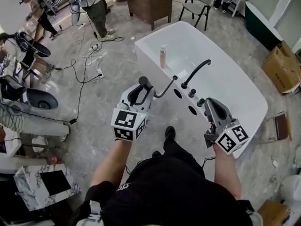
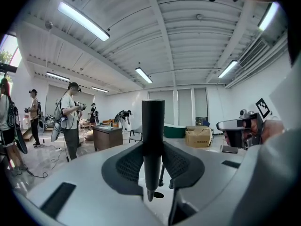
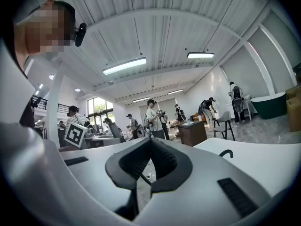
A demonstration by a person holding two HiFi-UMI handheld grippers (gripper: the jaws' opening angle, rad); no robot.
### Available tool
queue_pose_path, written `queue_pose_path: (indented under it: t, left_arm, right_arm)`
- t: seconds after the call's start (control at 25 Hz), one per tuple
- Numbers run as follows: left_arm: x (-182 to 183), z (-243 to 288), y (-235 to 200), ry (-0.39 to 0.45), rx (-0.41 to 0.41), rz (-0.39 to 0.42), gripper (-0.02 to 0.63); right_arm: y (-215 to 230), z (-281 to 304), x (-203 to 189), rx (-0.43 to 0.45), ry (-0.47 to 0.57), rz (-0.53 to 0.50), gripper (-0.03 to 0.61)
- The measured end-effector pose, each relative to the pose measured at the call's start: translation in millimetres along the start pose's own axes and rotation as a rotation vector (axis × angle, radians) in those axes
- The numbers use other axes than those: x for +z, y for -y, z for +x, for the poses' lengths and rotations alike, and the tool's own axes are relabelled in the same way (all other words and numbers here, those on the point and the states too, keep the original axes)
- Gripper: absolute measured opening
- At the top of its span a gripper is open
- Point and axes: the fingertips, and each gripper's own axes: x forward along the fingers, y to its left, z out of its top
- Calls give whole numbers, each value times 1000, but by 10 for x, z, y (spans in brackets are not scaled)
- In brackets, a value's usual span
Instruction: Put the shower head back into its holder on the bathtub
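Note:
The black shower head [image 1: 142,84] stands upright between the pads of my left gripper [image 1: 140,94], which is shut on its handle. Its thin hose [image 1: 165,89] runs to the rim of the white bathtub [image 1: 235,86]. In the left gripper view the black handle [image 2: 153,140] fills the middle, tip down over a dark hole [image 2: 158,195] in the rim. Two oval holes [image 1: 178,93] lie on the rim near the black faucet [image 1: 195,72] and knobs [image 1: 192,93]. My right gripper [image 1: 210,103] hovers over the near rim, shut and holding nothing; its pads [image 3: 164,161] meet at the tips.
A pink bottle [image 1: 162,56] stands on the tub's far rim. Cables [image 1: 87,65] trail over the floor at left, beside washbasin chairs [image 1: 37,100]. A wooden cabinet [image 1: 149,3], a chair [image 1: 197,6] and cardboard boxes [image 1: 281,67] surround the tub. Other people [image 1: 94,6] work behind.

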Motion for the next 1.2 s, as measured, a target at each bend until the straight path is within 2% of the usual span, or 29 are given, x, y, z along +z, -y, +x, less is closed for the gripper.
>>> queue_pose_path:
  t: [0.2,0.44,0.84,1.2]
  left_arm:
    - [-37,237,-164,-16,16,-17,130]
    - [5,711,-319,-22,-9,-5,129]
    - [57,1953,-687,-82,-30,26,129]
    - [29,3034,-743,-170,-88,64,129]
  right_arm:
    - [153,218,-32,7,-23,14,14]
    - [582,595,-7,-3,-18,36,14]
    - [1454,1557,109,21,-47,70,14]
    - [2390,1964,237,-44,-53,137,14]
